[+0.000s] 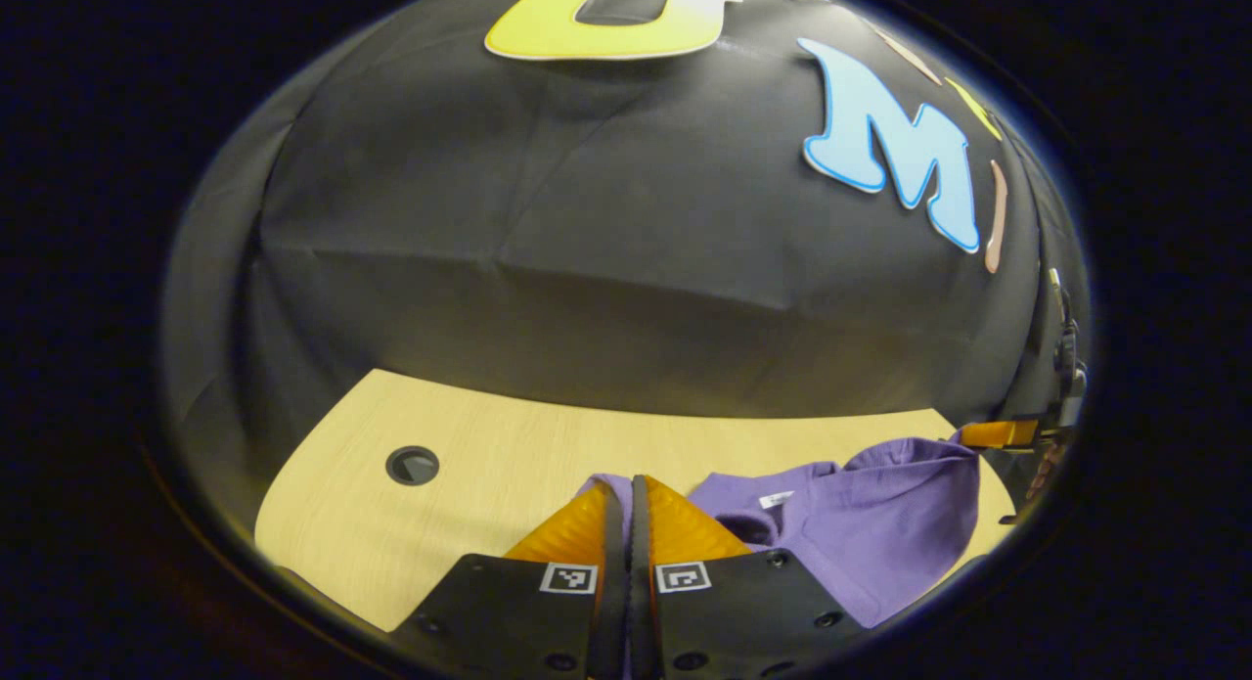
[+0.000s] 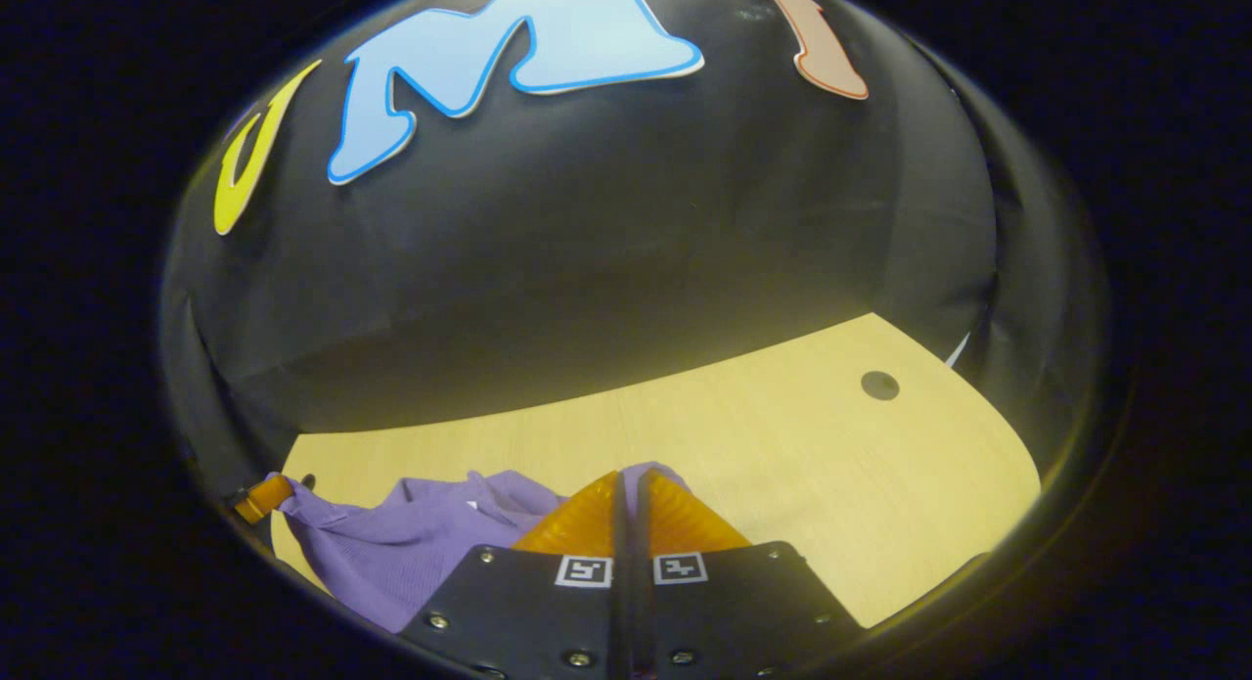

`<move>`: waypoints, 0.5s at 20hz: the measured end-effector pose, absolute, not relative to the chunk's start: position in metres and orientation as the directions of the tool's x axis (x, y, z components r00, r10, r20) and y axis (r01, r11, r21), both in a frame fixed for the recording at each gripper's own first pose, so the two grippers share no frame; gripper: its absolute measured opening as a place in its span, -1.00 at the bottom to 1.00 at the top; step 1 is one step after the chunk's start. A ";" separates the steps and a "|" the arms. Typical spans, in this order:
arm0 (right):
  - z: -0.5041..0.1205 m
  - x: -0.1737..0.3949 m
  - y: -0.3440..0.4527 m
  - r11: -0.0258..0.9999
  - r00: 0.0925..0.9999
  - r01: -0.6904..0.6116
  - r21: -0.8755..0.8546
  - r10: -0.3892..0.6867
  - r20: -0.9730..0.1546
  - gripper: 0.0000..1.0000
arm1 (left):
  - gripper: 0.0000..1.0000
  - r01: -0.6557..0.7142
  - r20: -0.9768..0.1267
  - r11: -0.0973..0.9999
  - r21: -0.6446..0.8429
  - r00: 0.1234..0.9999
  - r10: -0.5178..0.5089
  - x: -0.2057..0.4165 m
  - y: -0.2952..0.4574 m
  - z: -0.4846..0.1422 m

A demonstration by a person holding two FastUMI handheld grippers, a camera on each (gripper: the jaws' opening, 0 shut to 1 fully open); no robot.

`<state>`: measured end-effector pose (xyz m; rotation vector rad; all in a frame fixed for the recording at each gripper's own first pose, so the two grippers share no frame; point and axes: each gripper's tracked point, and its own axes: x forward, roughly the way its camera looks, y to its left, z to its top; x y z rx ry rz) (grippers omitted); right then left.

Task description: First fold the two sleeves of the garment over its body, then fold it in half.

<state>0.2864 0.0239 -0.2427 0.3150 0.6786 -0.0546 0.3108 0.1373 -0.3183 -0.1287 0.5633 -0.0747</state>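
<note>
A purple garment (image 1: pixel 861 533) with a white neck label (image 1: pixel 776 499) is bunched over the light wooden table (image 1: pixel 469 523). In the left gripper view my left gripper (image 1: pixel 626 484) is shut, with a purple edge of the cloth pinched at its tips. Far right in that view, the right gripper (image 1: pixel 998 433) grips another corner. In the right gripper view my right gripper (image 2: pixel 626 476) is shut on a purple fold. The garment (image 2: pixel 391 543) stretches left to the left gripper (image 2: pixel 259 499) at the rim. The sleeves cannot be made out.
The table (image 2: pixel 802 504) has a round cable hole (image 1: pixel 412 465) on its left side and another hole (image 2: pixel 879 385) on its right side. The black booth wall stands close behind the table's far edge.
</note>
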 end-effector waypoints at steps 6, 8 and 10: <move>-0.258 0.286 0.025 0.960 0.749 0.190 0.207 -0.006 -0.663 -0.90 | -0.85 0.011 -0.563 0.992 -0.129 0.822 -0.083 0.310 0.146 -0.344; -0.261 0.286 0.029 0.965 0.743 0.189 0.184 -0.018 -0.669 -0.85 | -0.79 0.020 -0.562 0.992 -0.128 0.823 -0.089 0.309 0.143 -0.341; -0.260 0.285 0.031 0.967 0.741 0.190 0.169 -0.028 -0.671 -0.82 | -0.75 0.031 -0.551 0.991 -0.126 0.829 -0.096 0.311 0.138 -0.336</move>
